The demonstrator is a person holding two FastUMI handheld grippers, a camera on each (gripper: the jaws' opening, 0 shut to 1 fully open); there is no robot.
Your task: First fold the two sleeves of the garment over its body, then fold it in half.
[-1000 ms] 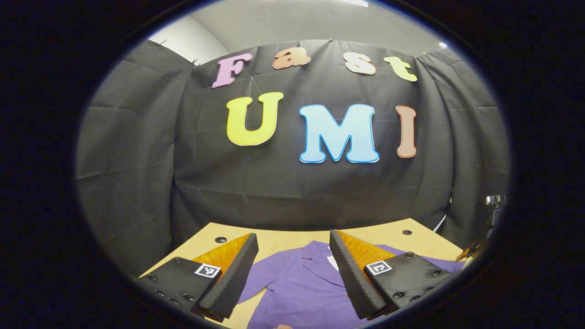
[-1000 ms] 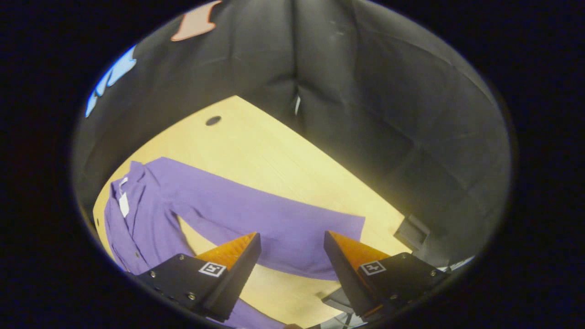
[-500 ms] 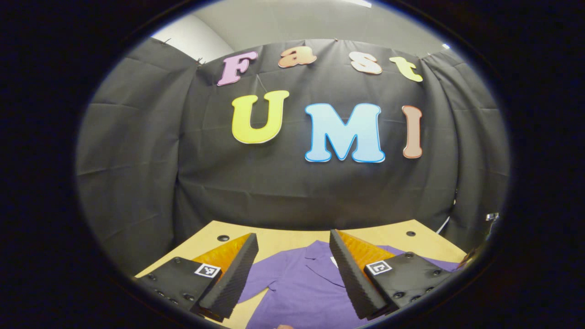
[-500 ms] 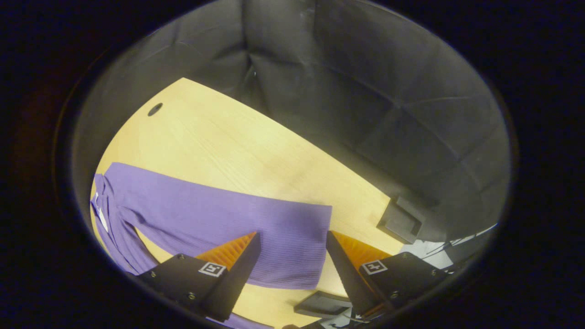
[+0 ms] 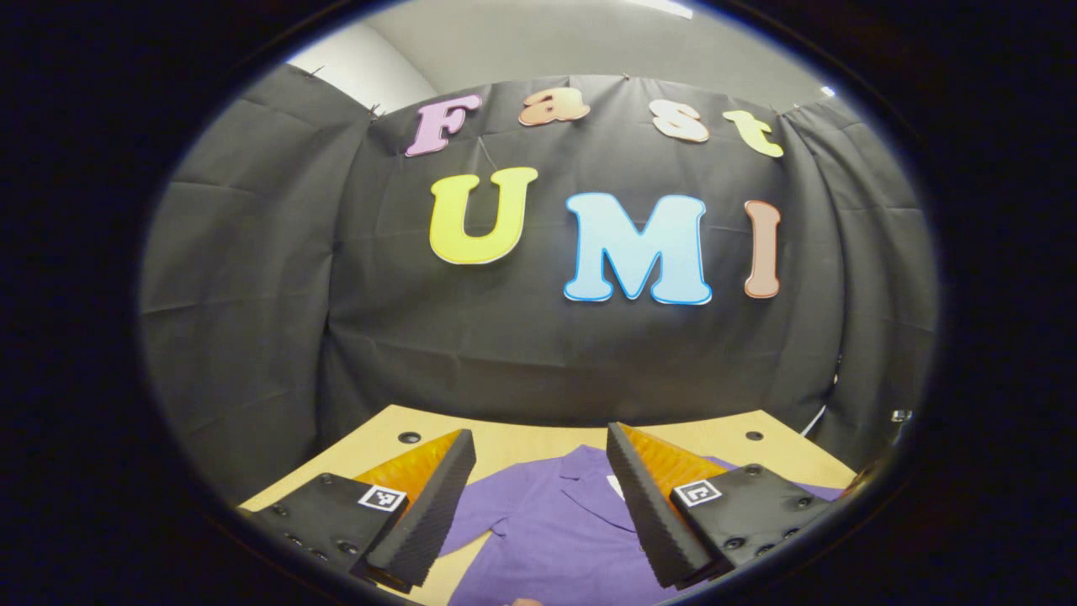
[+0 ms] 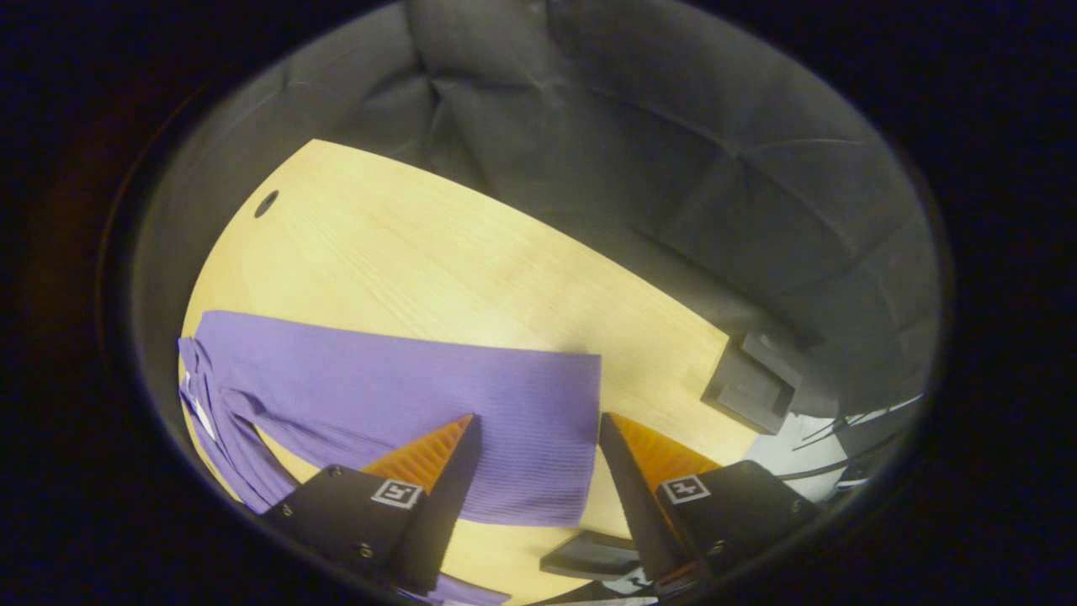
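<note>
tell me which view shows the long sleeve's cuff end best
The right gripper view: the sleeve lies stretched flat across the table, its cuff end between the open tongs. The left gripper view shows the collar and shirt body.

Purple ribbed garment [image 6: 404, 396] with white tag [image 5: 616, 484]; pale yellow wood-grain table [image 6: 437, 269]; black blocks [image 6: 749, 383]

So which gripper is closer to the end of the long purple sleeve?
Right. The right gripper hangs open over the sleeve's end. The left gripper is open over the shirt's collar.
</note>
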